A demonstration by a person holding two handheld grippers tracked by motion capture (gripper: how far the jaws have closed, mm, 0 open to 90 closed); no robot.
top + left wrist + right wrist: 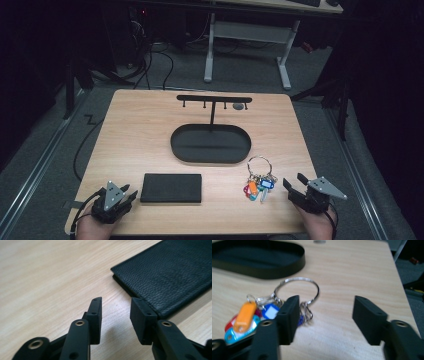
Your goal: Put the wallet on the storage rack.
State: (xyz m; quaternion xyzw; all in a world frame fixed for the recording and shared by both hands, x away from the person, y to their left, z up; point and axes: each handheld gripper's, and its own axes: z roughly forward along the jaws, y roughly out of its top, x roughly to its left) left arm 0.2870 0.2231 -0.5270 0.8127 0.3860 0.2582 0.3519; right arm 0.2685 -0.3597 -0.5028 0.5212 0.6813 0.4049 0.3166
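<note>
A black oval tray (179, 150) lies mid-table (135, 130); a thin post rises from its far side to a hook bar (214, 98); beyond the table stands a white desk frame (248, 35); cables (150, 60) trail over grey floor (250, 75).

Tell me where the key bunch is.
In the high view, the key bunch lies on the table's near right, between the black wallet and the right gripper, below the oval tray.

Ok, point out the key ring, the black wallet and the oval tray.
key ring (259, 164), high view, on the big metal loop.
black wallet (171, 188), high view, middle of its top face.
oval tray (176, 150), high view, on its left rim.
</note>
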